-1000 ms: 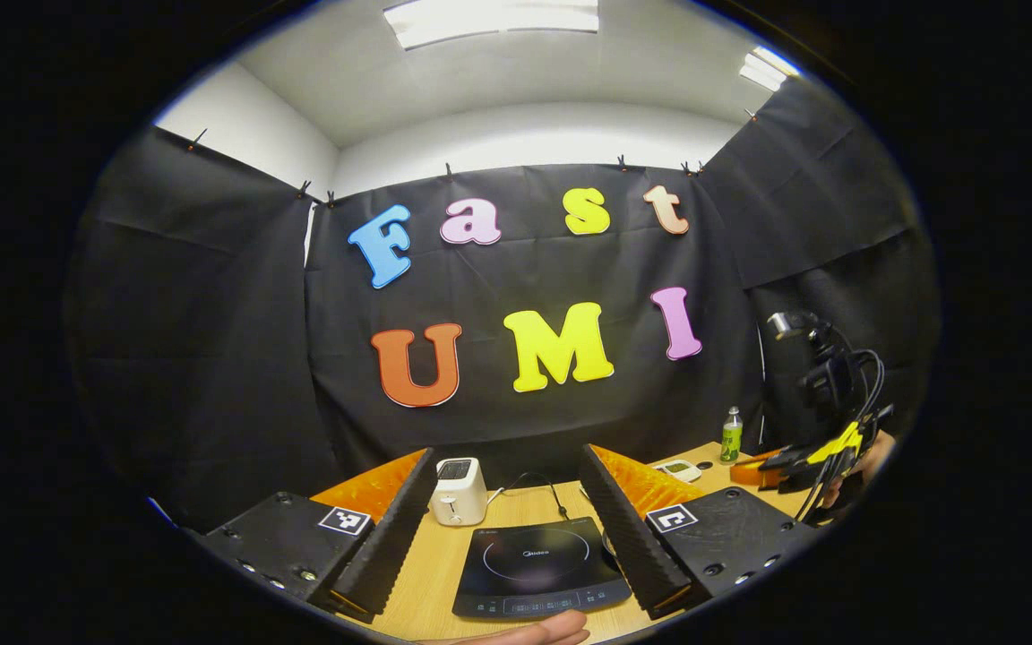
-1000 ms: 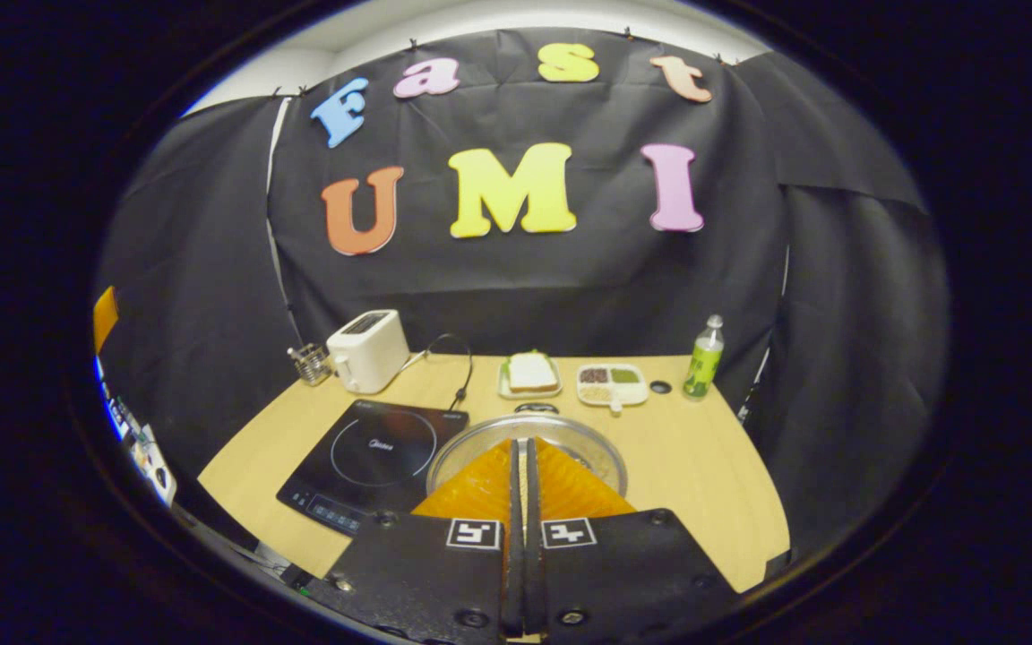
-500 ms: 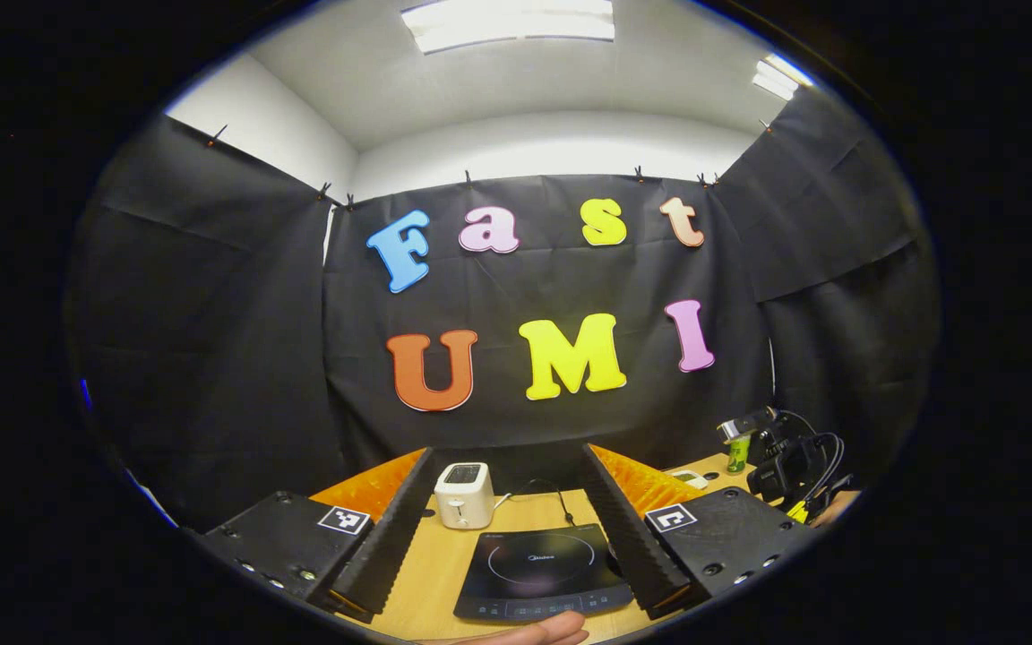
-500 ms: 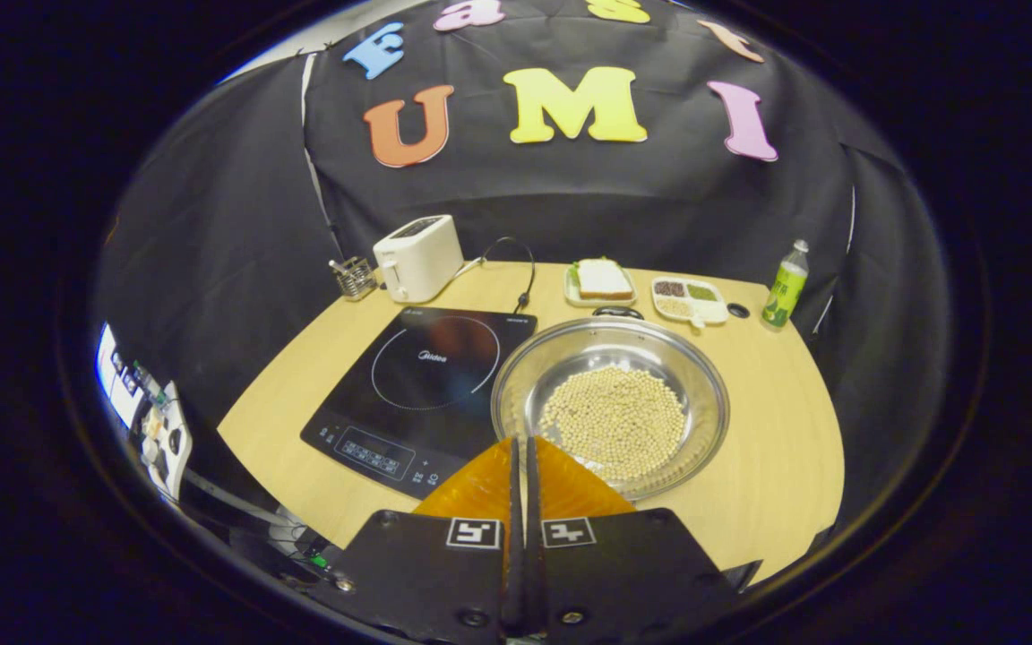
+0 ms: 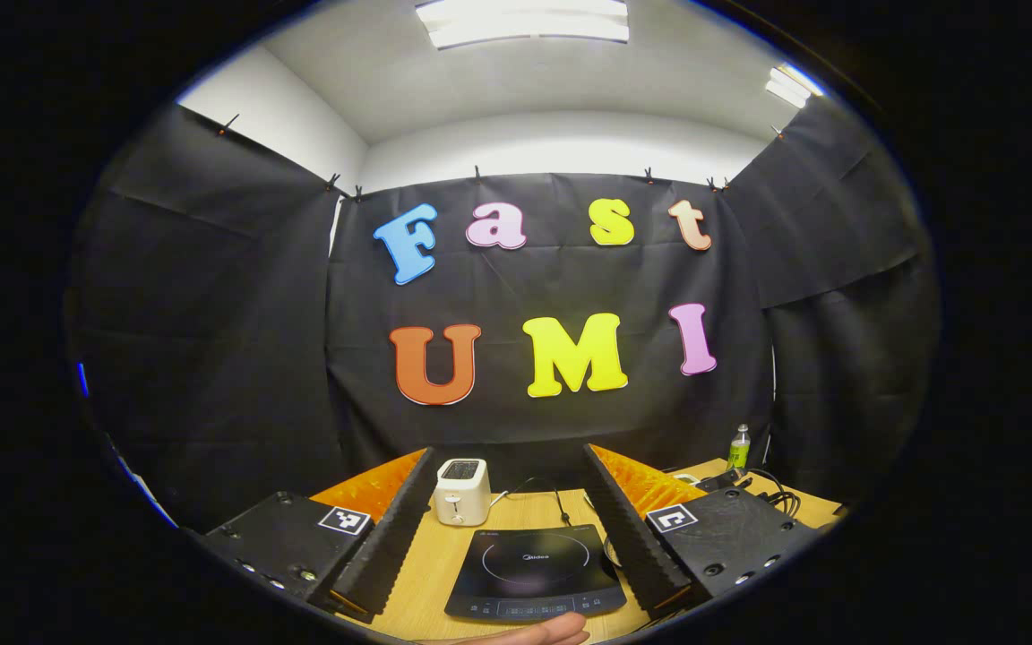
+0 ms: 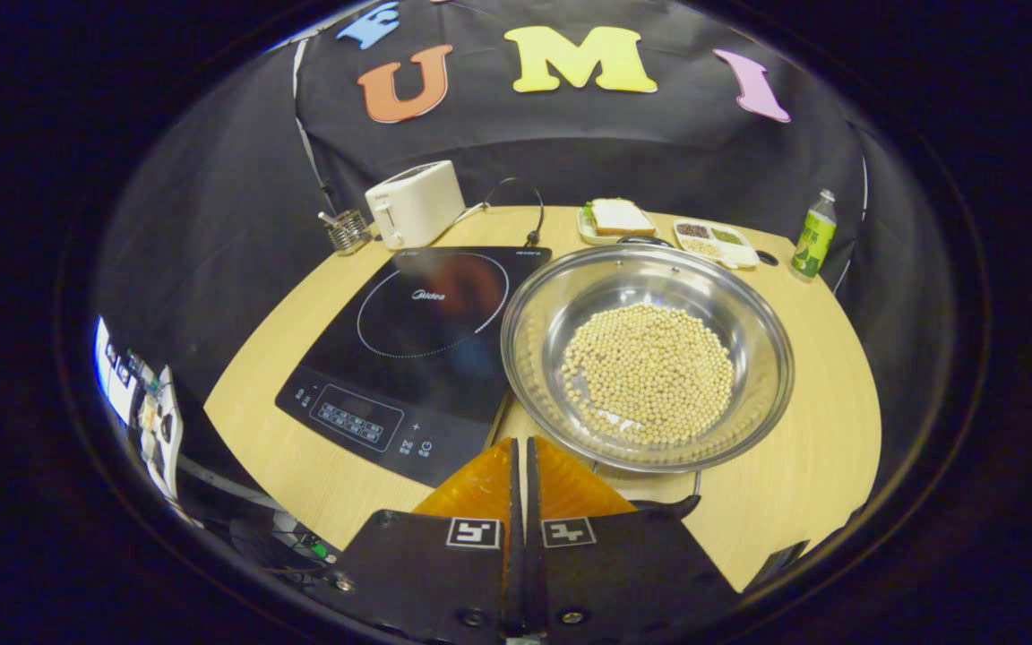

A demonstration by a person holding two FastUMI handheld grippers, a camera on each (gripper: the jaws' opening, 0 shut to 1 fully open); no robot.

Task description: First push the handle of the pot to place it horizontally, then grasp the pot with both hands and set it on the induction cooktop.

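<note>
Left gripper view: left gripper [image 5: 507,524] held level above the table [image 5: 431,582], fingers spread wide apart, nothing between them. Thru the gap: cooktop [image 5: 534,573] flat on the wood, toaster [image 5: 460,491] behind it near the black cloth wall, cord running from toaster toward the cooktop's back edge. A fingertip [image 5: 552,632] of the person shows at bottom edge, just in front of the cooktop. Green bottle [image 5: 737,446] far right at the table's back. Ceiling lights up top.

Right gripper view: right gripper [image 6: 520,461] tilted down over the table [image 6: 829,430], fingers pressed together w/ nothing in them – clenched on air. Pot [image 6: 648,354] sits on the table just right of the cooktop [image 6: 417,345], rim abt touching its right edge; not on the cooktop. Pot holds a heap of pale beans [image 6: 650,372]. A dark handle [image 6: 664,506] shows at the pot's near side, right by the fingertips; contact – cannot tell. Back of table: toaster [image 6: 416,202], small wire holder [image 6: 346,230] left of it, sandwich on a plate [image 6: 616,218], divided tray [image 6: 713,240], bottle [image 6: 813,235] far right.
</note>
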